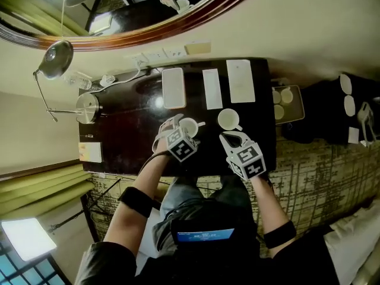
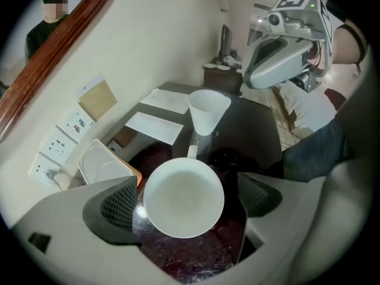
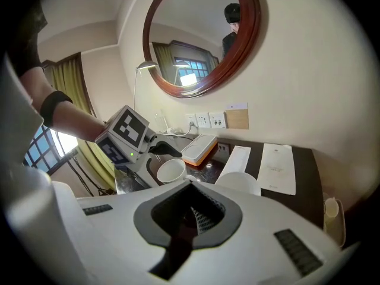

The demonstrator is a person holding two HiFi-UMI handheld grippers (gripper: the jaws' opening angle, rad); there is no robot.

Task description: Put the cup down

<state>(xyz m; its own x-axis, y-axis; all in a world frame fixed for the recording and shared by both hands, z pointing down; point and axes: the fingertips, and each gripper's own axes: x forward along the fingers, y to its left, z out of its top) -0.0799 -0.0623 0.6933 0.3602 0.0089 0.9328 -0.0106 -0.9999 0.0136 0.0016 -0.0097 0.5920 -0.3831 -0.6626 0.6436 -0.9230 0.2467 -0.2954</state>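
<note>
Left gripper [image 2: 187,202] points steeply down with its jaws spread wide on either side of the small white ceramic cup [image 2: 181,189]. The cup stands upright on the dark glossy desk top [image 2: 196,260], so it looks set down and let go. One pad sits just beside the cup's wall and the other stands clear of it. The main risk, as I judge it, is in lifting away. If the gripper rises at a tilt or drifts sideways, the nearer pad could catch the rim and tip the cup or slide it across the slick surface. The cup's handle [image 2: 192,152] points toward a second white cup [image 2: 208,111] close beyond it, so a push that way could knock the two together. The right gripper [image 3: 191,217] hangs near that second cup with its jaws together and nothing between them, which crowds that side. To the other side lies a flat white tray with an orange edge [image 2: 98,165], with two white paper cards [image 2: 155,126] beyond it near the wall. A straight lift upward looks like the only free path.
</note>
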